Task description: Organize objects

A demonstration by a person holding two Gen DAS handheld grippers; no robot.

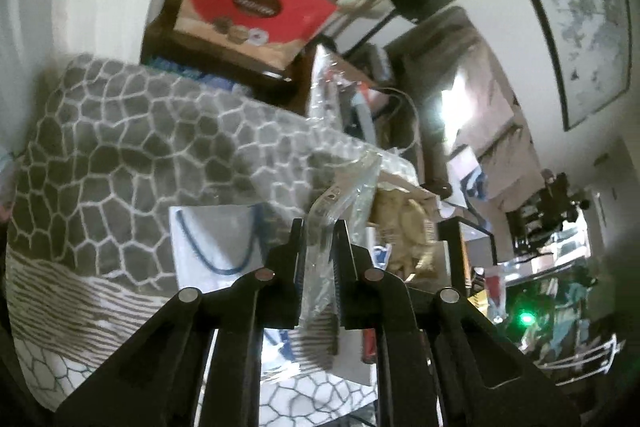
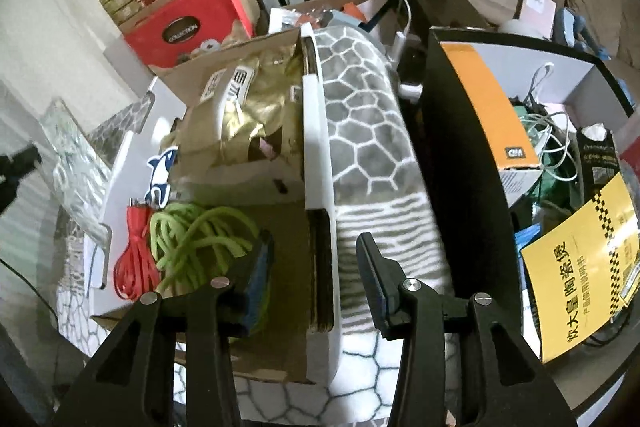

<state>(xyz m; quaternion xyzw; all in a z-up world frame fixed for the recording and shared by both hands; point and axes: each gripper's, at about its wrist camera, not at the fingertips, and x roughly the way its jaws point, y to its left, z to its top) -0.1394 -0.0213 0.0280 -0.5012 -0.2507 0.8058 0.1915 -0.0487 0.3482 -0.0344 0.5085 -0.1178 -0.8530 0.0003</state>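
My left gripper is shut on a clear plastic packet, which sticks up between its fingers, raised in front of a grey pebble-patterned blanket. In the right wrist view the same packet shows at the far left edge. My right gripper hangs open over the right wall of an open cardboard box; the pads stand clear of the wall. The box holds a green rope, a red cord and a gold foil bag.
A white gift bag with blue handles leans on the blanket. Red boxes are stacked behind. To the right stands a black box with an orange carton, cables and a yellow booklet.
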